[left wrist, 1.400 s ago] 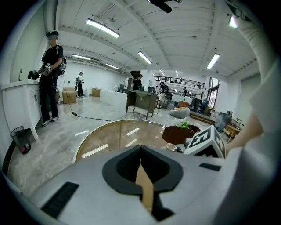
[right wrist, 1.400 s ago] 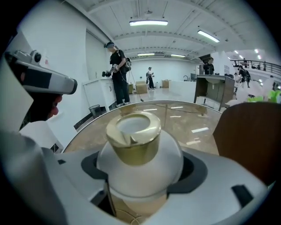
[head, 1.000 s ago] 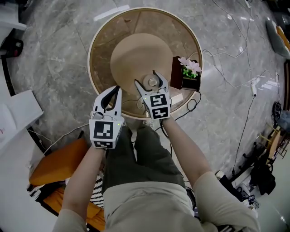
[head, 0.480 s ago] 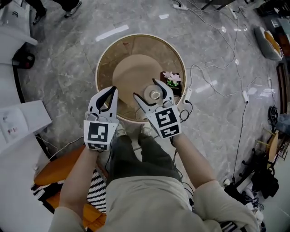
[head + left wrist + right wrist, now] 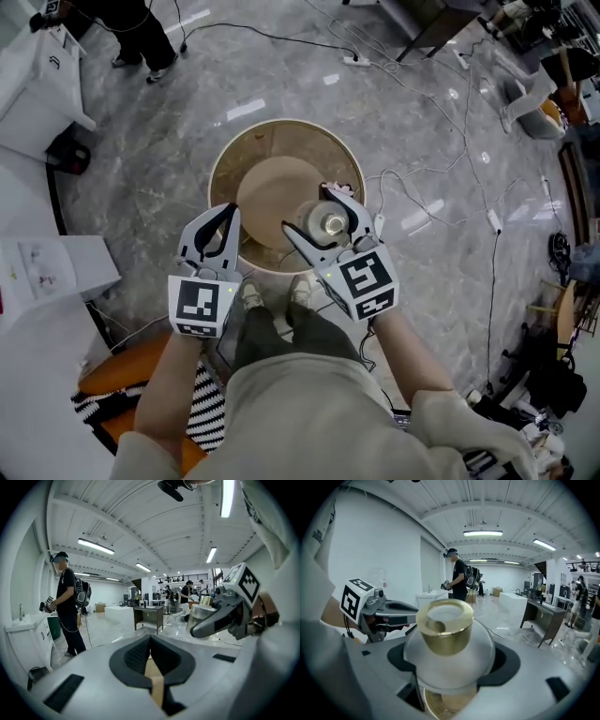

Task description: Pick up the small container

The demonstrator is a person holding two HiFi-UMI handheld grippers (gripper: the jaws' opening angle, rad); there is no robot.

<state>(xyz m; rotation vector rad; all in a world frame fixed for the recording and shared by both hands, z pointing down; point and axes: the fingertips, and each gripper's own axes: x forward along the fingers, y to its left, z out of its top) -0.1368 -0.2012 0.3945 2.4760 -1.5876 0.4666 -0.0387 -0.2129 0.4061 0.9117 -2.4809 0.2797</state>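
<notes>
A round bench [image 5: 225,159] with a raised rim stands on the marble floor [image 5: 422,122]. Loose cables [image 5: 441,202] trail over that floor on its right and far sides. A white cabinet [image 5: 52,272] sits to the left, an orange seat [image 5: 122,352] lies under the left arm, and 1 person [image 5: 141,33] stands well apart at the far left. The right claw [image 5: 309,210] is clamped on the small container [image 5: 330,223] (frosted body, gold neck), seen over the bench's near right part. The left claw [image 5: 230,212] has its jaws together, at the near left rim and apart from the right one. Bare marble shows between bench and cabinet.
</notes>
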